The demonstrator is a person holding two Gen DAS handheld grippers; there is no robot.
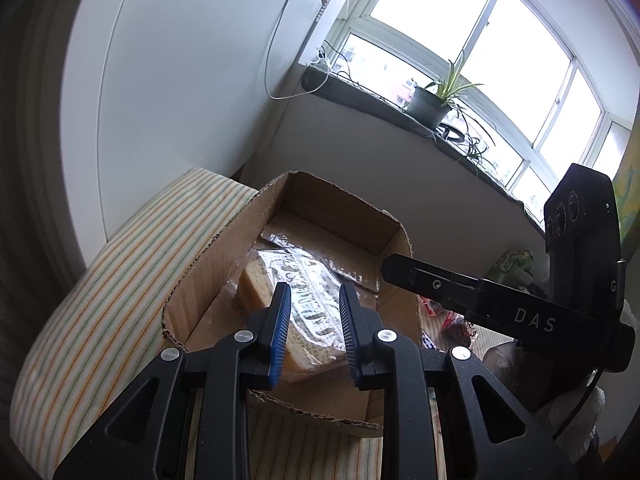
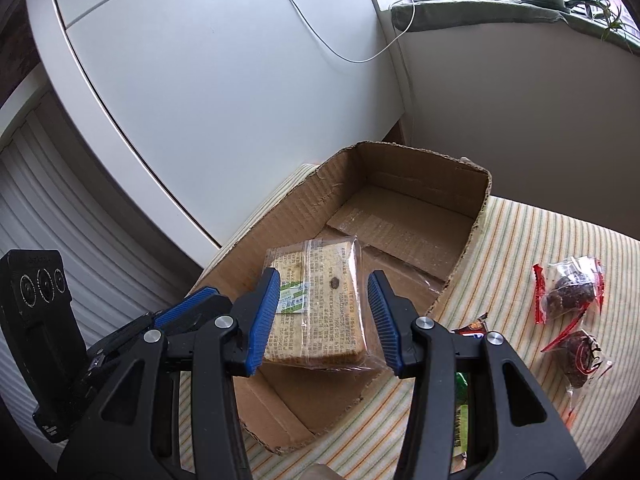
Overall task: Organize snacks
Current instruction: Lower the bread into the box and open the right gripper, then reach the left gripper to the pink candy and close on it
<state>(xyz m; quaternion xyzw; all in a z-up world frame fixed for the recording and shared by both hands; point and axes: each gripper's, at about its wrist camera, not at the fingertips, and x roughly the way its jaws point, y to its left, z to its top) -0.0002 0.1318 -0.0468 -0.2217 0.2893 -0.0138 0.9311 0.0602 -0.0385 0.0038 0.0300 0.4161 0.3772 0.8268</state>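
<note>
The clear-wrapped rectangular pack of pale sliced toast (image 2: 316, 304) lies inside the open brown cardboard box (image 2: 280, 220), towards its near end and slightly askew to the box walls. From the right wrist it appears framed between the blue ribbed pads of the right gripper (image 2: 325, 278), whose jaws stand about half open. The pads do not visibly press on the wrap. The left wrist view shows one black finger (image 1: 420, 278) of that gripper with its tip by the box's right wall, clear of the pack.

The left gripper (image 1: 315, 286) hangs over the near end of the box with its pads drawn nearly closed and nothing pinched between them. The pack (image 1: 312, 312) shows through the narrow gap, lower down on the box floor.

The pack is a block of tan slices. Loose, glossy film crinkles around its edges. Dense dark print covers the top, too small to read, and a small green-and-white label sits near its left edge.

White letters "DAS" (image 1: 534, 320) run along the right gripper's body.

Two clear packets with red trim and dark contents (image 2: 572, 292) (image 2: 582, 356) lie on the striped cloth (image 2: 540, 240) to the right of the box.
</note>
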